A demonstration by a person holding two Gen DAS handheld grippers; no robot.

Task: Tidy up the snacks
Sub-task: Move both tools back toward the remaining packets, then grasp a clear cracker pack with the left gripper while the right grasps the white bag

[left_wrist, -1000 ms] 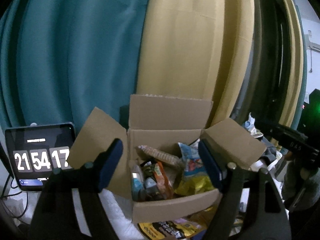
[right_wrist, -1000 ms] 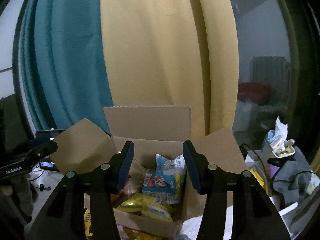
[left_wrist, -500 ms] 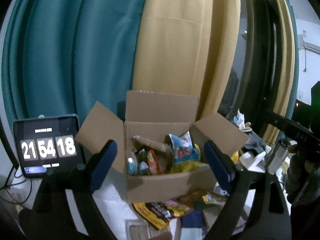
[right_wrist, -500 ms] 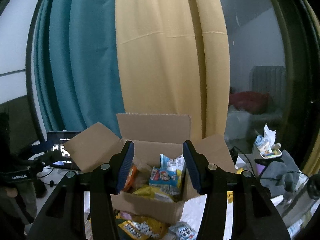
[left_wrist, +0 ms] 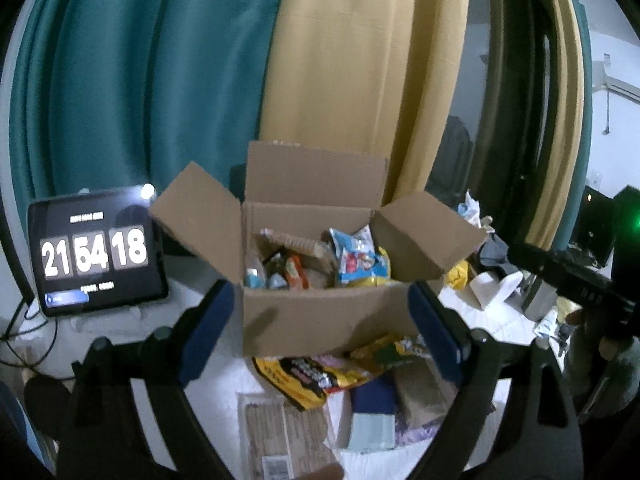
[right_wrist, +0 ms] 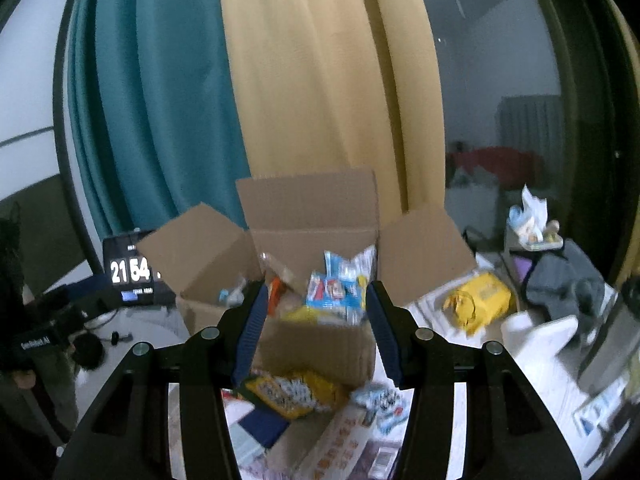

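An open cardboard box (left_wrist: 316, 320) stands on the white table, flaps spread, with several snack packets inside, among them a blue packet (left_wrist: 358, 260). It also shows in the right wrist view (right_wrist: 320, 344). More snacks lie in front of it: a yellow packet (left_wrist: 312, 376), a dark blue box (left_wrist: 374, 400) and a flat clear pack (left_wrist: 280, 436). My left gripper (left_wrist: 320, 336) is open and empty, held back from the box front. My right gripper (right_wrist: 316, 336) is open and empty, also short of the box, above a yellow packet (right_wrist: 292, 396).
A tablet clock (left_wrist: 96, 252) stands left of the box. A yellow bag (right_wrist: 480, 304), grey cloth (right_wrist: 568, 284) and white holders (right_wrist: 540, 336) crowd the right side. Teal and yellow curtains hang behind. The other gripper's body shows at the right edge (left_wrist: 572, 280).
Both grippers have pulled back and up from the box, so the loose snacks in front of it have come into view. Both stay open and empty.
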